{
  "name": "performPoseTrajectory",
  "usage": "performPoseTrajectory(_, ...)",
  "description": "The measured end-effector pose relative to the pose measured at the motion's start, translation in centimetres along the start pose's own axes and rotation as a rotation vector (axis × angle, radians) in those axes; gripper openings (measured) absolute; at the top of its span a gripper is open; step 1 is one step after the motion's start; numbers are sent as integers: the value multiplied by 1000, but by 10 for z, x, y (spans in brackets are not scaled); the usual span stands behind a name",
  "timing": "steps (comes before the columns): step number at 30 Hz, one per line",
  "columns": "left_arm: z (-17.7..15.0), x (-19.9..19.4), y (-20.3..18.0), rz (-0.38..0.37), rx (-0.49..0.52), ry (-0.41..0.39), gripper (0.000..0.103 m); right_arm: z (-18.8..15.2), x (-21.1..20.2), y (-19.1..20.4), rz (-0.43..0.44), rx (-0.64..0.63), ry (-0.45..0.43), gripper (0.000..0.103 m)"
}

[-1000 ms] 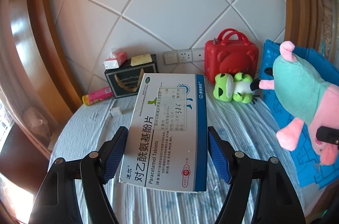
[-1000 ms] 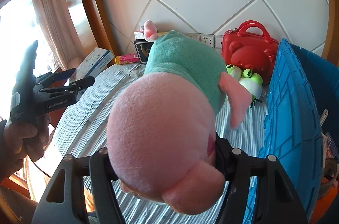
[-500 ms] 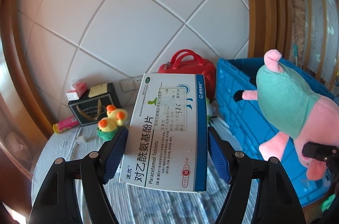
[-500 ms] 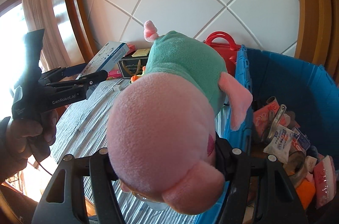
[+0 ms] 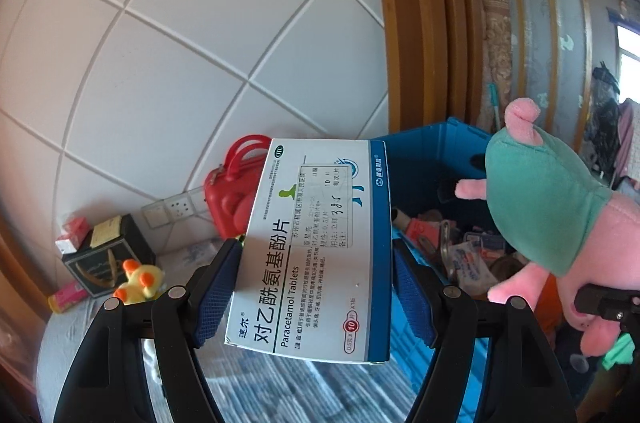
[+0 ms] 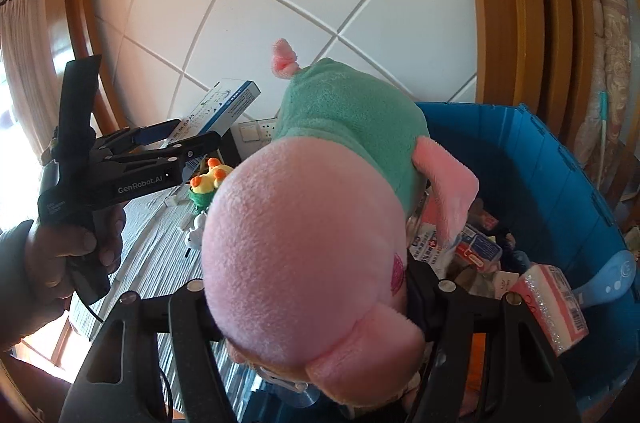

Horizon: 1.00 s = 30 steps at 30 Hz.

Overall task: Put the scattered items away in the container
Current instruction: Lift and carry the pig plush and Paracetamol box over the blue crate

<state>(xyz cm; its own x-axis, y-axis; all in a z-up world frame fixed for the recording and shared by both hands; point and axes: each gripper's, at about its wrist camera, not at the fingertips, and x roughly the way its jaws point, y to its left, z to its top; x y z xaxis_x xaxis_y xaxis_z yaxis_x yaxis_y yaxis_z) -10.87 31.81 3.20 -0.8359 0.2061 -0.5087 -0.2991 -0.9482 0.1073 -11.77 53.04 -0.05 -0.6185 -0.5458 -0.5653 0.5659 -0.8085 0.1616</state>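
My left gripper [image 5: 316,291] is shut on a white and blue Paracetamol box [image 5: 320,243] and holds it in the air at the near wall of the blue crate [image 5: 424,151]. My right gripper [image 6: 312,307] is shut on a pink pig plush in a green shirt [image 6: 316,223], held above the crate [image 6: 560,183]. The plush also shows at the right of the left wrist view [image 5: 548,207]. The left gripper with the box shows at the left of the right wrist view [image 6: 176,143].
The crate holds several packets and small items [image 6: 480,251]. On the striped table [image 5: 280,395] lie a yellow duck toy [image 5: 138,281], a black box [image 5: 104,255], a pink tube [image 5: 68,297] and a red case [image 5: 232,191] by the tiled wall.
Both grippers have moved right and up toward the crate with their loads. The crate's inside now shows in both views.
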Motion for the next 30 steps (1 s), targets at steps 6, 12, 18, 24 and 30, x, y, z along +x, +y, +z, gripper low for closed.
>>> performPoseTrajectory(6,31,21,-41,-67,68,-21,74,-5,-11,-30,-55,54,5,64)
performPoseTrajectory(12,63,44,-71,-116,106,-38,74,-8,-17,-56,-100,88,30,64)
performPoseTrajectory(18,92,65,-95,-145,124,-43,74,10,-22,-92,-166,100,26,64)
performPoseTrajectory(24,114,87,-120,-152,132,-35,74,40,-10,-136,-212,117,31,64)
performPoseTrajectory(30,129,110,-133,-142,137,-8,74,69,8,-166,-223,112,43,64)
